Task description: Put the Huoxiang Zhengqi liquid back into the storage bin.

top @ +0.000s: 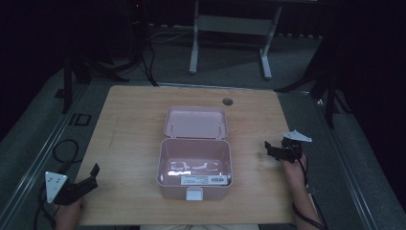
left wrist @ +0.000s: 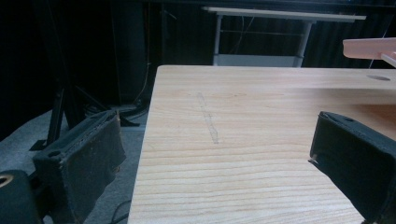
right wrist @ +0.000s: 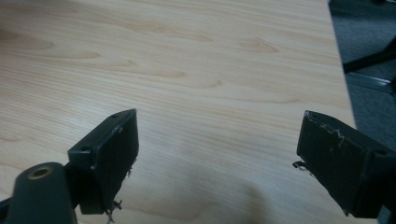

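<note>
High view: one pink box sits open mid-worktop, lid laid back toward 12 o'clock, long axis running 9 to 3. The right claw, jaws apart and empty, has the box at its 9 o'clock and looks nearer; the left claw, also apart and empty, has it toward 2 o'clock. Two claws, one box.
</note>
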Demonstrator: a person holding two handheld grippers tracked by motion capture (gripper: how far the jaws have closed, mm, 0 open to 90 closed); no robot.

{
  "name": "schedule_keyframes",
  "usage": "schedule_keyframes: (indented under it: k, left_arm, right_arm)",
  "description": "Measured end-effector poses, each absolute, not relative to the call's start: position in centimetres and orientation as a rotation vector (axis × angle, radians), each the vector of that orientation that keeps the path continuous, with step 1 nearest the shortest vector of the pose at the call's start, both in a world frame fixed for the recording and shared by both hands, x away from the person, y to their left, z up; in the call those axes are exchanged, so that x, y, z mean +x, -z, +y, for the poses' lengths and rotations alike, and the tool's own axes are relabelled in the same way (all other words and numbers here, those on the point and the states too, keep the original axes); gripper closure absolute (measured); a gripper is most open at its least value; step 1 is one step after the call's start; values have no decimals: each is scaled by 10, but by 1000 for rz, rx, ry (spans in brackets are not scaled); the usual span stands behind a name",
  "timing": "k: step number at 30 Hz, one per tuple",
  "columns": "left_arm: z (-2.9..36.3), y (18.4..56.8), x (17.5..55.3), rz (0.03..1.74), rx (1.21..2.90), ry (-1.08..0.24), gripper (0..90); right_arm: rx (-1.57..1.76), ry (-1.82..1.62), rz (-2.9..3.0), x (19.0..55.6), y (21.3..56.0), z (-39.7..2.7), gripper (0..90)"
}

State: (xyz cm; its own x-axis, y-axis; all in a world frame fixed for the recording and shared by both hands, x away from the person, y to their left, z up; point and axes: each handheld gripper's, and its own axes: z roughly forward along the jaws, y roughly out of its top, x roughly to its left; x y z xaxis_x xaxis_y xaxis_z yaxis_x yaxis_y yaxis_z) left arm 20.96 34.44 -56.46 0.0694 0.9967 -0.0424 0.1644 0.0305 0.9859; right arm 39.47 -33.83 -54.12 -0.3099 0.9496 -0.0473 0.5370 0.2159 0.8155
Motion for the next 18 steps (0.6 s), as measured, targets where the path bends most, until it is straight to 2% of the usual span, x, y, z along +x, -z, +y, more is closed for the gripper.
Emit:
schedule_keyframes:
  k: [18]
  left_arm:
    - [344,565,209,1286,1337,-1050,30]
  right_arm:
    - [1436,-867,1811,377,546,-351,125]
